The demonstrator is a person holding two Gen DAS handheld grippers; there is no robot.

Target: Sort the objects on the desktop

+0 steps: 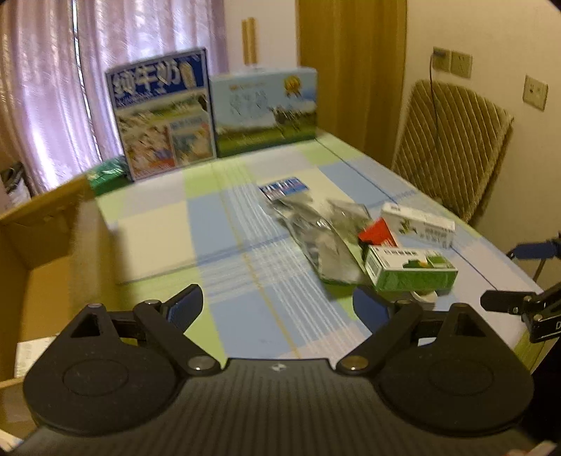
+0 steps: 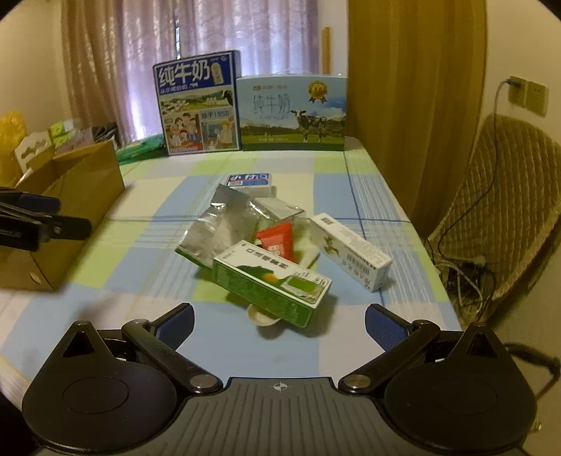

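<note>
Checked tablecloth (image 2: 245, 315) in blue, green and cream covers the whole desk, with pinkish curtains (image 2: 245, 31) behind it and a quilted chair (image 2: 508, 210) off to the right; two big milk cartons stand at the far edge, the dark blue one (image 2: 198, 105) touching the pale one with the cow (image 2: 292, 112). Cardboard box (image 2: 70, 196) sits open at the left edge of the table.

The stuff to sort is all heaped mid-table: a green and white box (image 2: 273, 284) nearest the camera, tilted and propped on a small white dish (image 2: 261, 317); a red sachet (image 2: 277, 240) just behind it; crumpled silver foil bags (image 2: 217, 224) to the left of that; a white box (image 2: 350, 254) lying at an angle on the right; a little blue-topped packet (image 2: 250, 182) furthest back.

Right gripper (image 2: 278, 324) hangs just short of the green box, tongs spread wide, nothing between them; left gripper (image 1: 278, 308) is over bare cloth to the left of the pile, also spread wide and empty; its view is a bit blurry.
</note>
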